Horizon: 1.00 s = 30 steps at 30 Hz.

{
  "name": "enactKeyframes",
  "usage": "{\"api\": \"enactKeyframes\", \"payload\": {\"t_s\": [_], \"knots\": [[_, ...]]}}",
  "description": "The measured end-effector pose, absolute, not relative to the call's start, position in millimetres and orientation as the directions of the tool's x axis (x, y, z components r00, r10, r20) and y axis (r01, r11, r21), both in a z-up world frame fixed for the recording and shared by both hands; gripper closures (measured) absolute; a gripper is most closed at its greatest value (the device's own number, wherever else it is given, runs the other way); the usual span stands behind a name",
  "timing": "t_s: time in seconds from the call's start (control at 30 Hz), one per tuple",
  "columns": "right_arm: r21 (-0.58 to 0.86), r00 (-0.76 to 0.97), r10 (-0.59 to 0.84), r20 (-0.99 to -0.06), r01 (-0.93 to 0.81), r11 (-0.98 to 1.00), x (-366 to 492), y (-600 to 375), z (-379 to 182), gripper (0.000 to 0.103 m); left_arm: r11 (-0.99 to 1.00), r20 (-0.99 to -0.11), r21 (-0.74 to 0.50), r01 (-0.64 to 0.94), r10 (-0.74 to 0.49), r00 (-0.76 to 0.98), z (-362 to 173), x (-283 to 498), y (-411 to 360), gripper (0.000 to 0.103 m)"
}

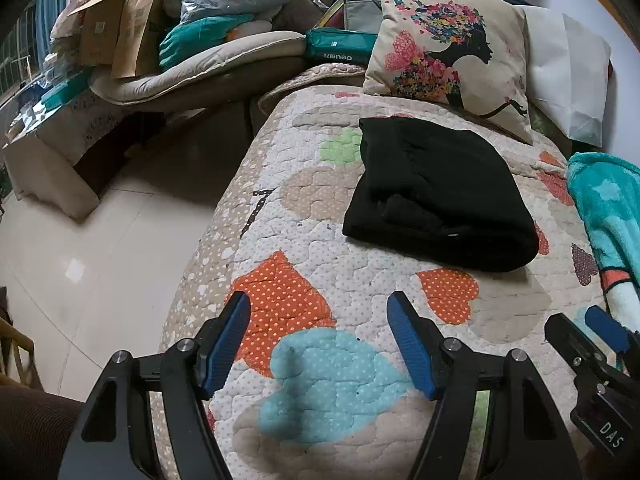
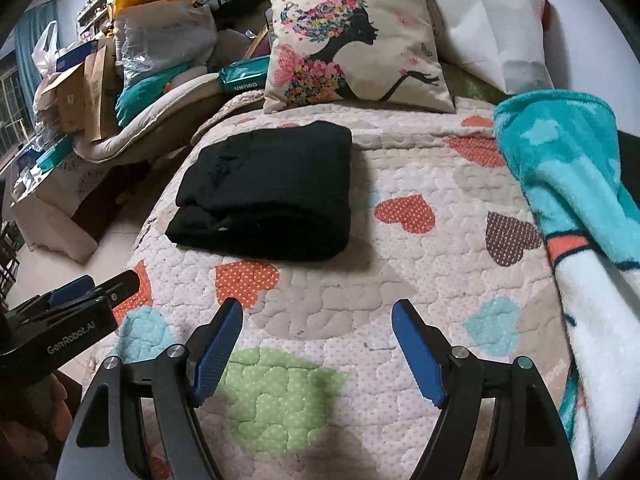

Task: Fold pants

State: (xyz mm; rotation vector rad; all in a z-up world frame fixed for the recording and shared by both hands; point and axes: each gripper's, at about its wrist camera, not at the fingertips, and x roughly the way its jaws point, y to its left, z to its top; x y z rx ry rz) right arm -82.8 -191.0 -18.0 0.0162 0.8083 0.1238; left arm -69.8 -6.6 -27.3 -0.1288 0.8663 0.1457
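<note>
We hold our left gripper over the near end of the quilted, heart-patterned cream bedspread, its blue-padded jaws standing wide with nothing between them, only a pale blue heart patch below. Our right gripper hovers just beside it, jaws equally wide and empty, above a green patch. Ahead of both claws, well apart from their tips, the black fabric pants lie folded into a thick rectangular bundle on the bedspread. A fluffy teal blanket runs along the bed's right side. Farther back, a cream cushion printed with a flower-haired silhouette leans upright beyond the pants.
</note>
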Motion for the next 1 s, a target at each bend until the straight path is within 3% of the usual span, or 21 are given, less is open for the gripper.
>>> {"api": "enactKeyframes", "payload": {"t_s": [0.6,1.0], "knots": [[0.052,0.693,0.091,-0.715,-0.077,0.996,-80.8,-196.0,-17.3,0.019,0.995,-0.735,-0.087,-0.043,-0.035,0.678,-20.5,-74.5,-26.6,0.033],[0.054,0.689,0.086,-0.719,-0.068,0.996,-79.9,-198.2,-19.2,0.019,0.993,-0.75,-0.109,-0.041,-0.055,0.659,-23.6,-71.4,-23.9,0.033]]}}
